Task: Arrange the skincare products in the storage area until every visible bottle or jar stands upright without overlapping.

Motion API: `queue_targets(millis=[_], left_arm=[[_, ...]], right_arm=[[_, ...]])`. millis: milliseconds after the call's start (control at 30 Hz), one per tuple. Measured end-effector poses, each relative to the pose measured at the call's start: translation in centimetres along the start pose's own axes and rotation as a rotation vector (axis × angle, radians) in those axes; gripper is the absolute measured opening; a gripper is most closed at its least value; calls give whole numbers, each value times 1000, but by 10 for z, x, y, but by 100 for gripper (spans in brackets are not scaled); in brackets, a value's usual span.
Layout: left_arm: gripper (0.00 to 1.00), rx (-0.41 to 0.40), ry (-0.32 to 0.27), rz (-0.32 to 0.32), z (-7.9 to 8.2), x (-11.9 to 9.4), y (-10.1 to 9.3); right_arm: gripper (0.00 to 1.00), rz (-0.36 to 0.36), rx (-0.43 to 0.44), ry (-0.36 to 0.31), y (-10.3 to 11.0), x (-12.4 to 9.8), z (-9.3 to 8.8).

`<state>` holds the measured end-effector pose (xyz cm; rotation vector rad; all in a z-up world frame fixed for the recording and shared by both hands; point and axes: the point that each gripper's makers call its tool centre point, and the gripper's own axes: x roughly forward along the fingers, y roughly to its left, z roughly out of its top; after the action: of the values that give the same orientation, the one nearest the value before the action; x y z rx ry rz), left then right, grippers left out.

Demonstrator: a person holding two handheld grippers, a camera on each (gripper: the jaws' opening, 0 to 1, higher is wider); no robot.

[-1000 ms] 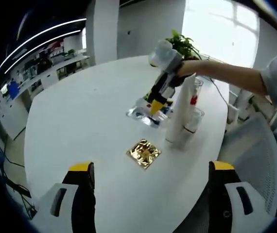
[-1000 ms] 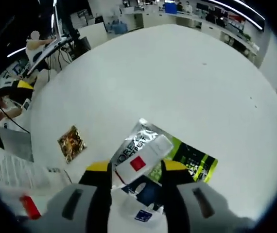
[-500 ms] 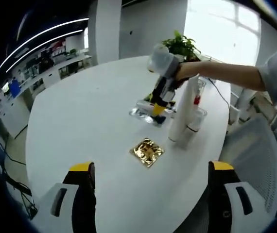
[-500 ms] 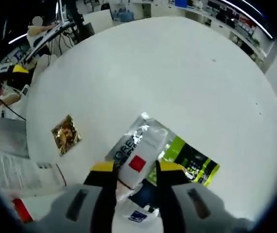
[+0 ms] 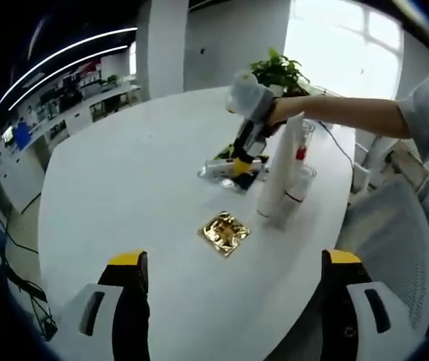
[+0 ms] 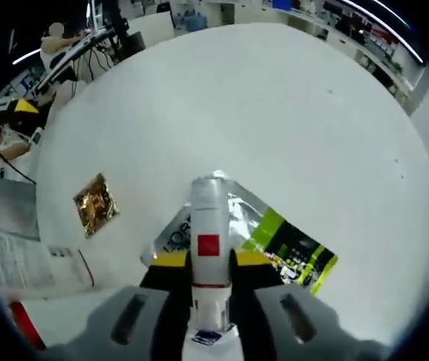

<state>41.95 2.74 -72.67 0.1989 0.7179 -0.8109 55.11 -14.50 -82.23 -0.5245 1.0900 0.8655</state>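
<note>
My right gripper (image 6: 211,260) is shut on a white tube with a red square label (image 6: 208,226); the tube points straight out along the jaws, just above a silver and green sachet (image 6: 286,242) lying flat on the white table (image 6: 290,113). From the left gripper view, the right gripper (image 5: 238,159) is held low over that sachet pile (image 5: 226,178) with the tube (image 5: 220,168) roughly level. A tall white tube (image 5: 281,174) stands upright beside it, with a small clear jar (image 5: 302,183) against it. My left gripper (image 5: 235,301) hangs open and empty over the table's near edge.
A gold foil sachet (image 5: 224,233) lies flat near the table's middle, also visible as the gold sachet (image 6: 94,204). A potted plant (image 5: 278,69) stands at the far edge. A person's arm (image 5: 350,113) reaches in from the right. Bare table stretches to the left (image 5: 117,173).
The white tube in my right gripper has swung from a tilt to straight along the jaws. In the left gripper view the right gripper has dropped lower over the sachets.
</note>
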Motion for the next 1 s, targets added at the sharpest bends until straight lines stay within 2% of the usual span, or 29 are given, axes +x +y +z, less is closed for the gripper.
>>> queue_targets(millis=[467,1000], left_arm=[[92,15,-14,-5,5,0,-6],[95,47,-23,-15,12,-1,-19]], right_arm=[[18,-28,-103,-38,-4,-18,0],[18,-71,-101,-130,-8,-59,-5]])
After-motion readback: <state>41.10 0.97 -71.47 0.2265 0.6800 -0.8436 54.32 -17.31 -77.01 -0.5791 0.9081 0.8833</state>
